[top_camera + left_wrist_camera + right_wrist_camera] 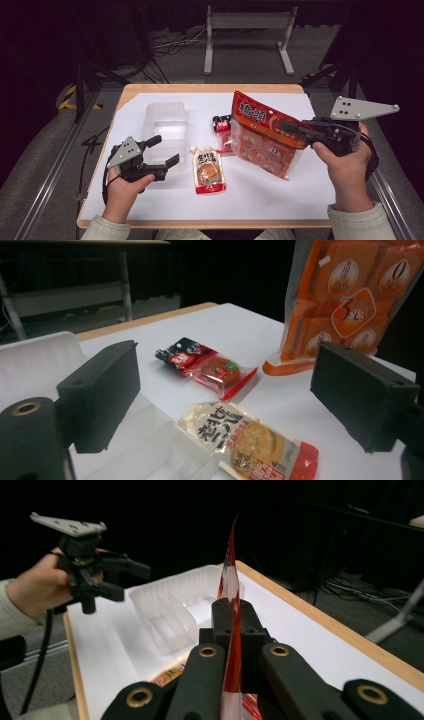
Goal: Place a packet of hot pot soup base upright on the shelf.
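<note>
From the high view, your right gripper is clamped on the upper edge of the big orange snack bag, which hangs tilted above the tabletop, its long axis running from the gripper down toward your side. The clear plastic tray lies well to the left of the bag, just beyond your left gripper, whose jaws stand apart with nothing between them. So the left hand is nearer the tray, while the bag has to travel leftward across the sauce pouch and the small red packet.

In the left gripper view, the wide jaws frame the pouch and the packet, with the bag to the upper right.

In the right gripper view, your jaws pinch the bag edge-on, and the tray lies ahead and left, near the other gripper.
</note>
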`<state>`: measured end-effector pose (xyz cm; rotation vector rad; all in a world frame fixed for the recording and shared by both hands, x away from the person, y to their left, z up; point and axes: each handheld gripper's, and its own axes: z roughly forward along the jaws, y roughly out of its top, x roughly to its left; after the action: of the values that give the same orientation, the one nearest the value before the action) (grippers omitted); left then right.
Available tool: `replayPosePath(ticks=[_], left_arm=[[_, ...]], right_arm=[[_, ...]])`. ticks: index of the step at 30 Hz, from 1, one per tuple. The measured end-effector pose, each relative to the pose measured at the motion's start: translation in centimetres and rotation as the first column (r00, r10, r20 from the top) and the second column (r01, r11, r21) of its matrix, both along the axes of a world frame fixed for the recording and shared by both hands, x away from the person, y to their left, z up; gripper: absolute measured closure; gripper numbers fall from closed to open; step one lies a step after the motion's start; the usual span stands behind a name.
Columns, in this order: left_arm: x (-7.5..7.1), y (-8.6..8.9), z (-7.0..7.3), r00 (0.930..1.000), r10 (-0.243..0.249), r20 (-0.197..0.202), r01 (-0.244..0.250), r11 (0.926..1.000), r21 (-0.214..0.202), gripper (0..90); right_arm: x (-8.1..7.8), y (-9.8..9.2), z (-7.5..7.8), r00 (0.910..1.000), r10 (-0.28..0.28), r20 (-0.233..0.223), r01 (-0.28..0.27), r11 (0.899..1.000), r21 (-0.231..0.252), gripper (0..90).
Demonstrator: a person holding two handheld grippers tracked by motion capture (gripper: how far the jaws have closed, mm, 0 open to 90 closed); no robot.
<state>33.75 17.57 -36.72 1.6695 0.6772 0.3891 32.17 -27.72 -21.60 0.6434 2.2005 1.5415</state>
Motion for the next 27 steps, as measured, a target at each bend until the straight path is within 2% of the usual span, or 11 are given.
replayPosePath(ticks=[5, 8, 18, 23, 27], left_arm=[[0.1, -0.4, 0.3, 0.9989, -0.046, -0.003, 0.046, 0.9989, -0.007, 15.2], [0.4, -1.2, 0.5, 0.9967, -0.080, 0.009, 0.080, 0.9967, 0.013, 11.2], [0.8, -2.7, 1.4, 0.9917, -0.122, 0.041, 0.121, 0.9926, 0.008, 7.0], [1.1, -3.1, 1.4, 0.9902, -0.134, 0.040, 0.134, 0.9909, 0.012, 5.5], [1.6, -3.6, 1.6, 0.9847, -0.170, 0.039, 0.170, 0.9855, 0.000, 2.7]], right_arm=[[0.2, 0.9, 0.3, 0.9991, 0.042, 0.006, -0.042, 0.999, 0.028, 90.0], [0.5, 1.8, 0.4, 0.9976, 0.069, 0.008, -0.069, 0.997, 0.029, 90.0], [1.0, 3.5, 0.8, 0.9937, 0.112, 0.013, -0.112, 0.993, 0.032, 90.0], [1.1, 4.2, 0.8, 0.9907, 0.135, 0.017, -0.136, 0.990, 0.043, 90.0], [1.3, 4.8, 0.8, 0.9881, 0.153, 0.015, -0.154, 0.987, 0.046, 90.0]])
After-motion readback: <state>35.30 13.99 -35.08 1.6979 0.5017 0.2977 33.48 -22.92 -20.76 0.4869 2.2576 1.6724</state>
